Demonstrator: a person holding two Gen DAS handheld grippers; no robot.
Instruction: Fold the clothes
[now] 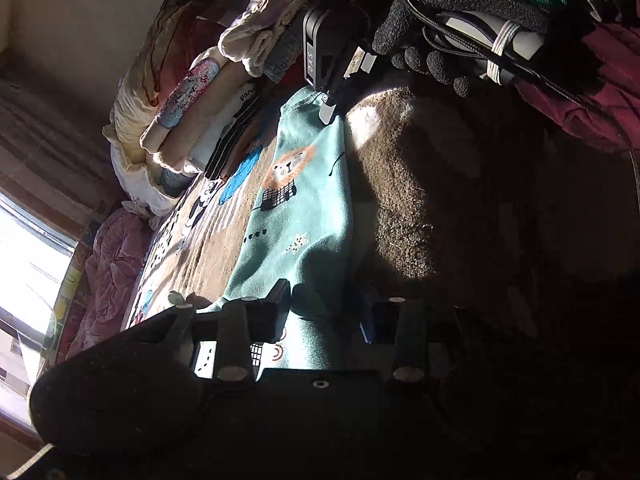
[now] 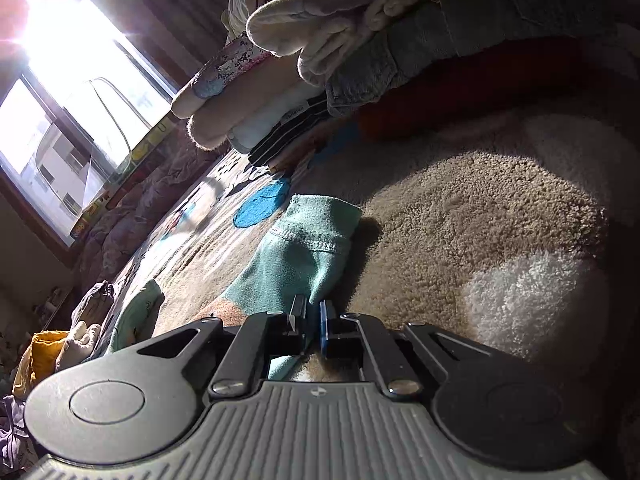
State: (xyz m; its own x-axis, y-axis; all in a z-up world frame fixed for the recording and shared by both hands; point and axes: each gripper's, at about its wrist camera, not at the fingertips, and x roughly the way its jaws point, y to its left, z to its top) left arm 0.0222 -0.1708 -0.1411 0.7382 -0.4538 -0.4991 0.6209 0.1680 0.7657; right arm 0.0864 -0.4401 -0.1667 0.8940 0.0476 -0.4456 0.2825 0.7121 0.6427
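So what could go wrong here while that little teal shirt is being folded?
The left gripper is open over one end of the teal shirt, so that end may slump and undo the fold. The right gripper pinches only the edge near the cuff and could slip off. The stack of folded clothes sits close behind; a wide swing might topple it.

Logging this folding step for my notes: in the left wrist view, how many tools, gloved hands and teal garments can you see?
Tools: 2, the left tool and the right tool
Hands: 1, a gloved hand
Garments: 1, the teal garment
Total: 4
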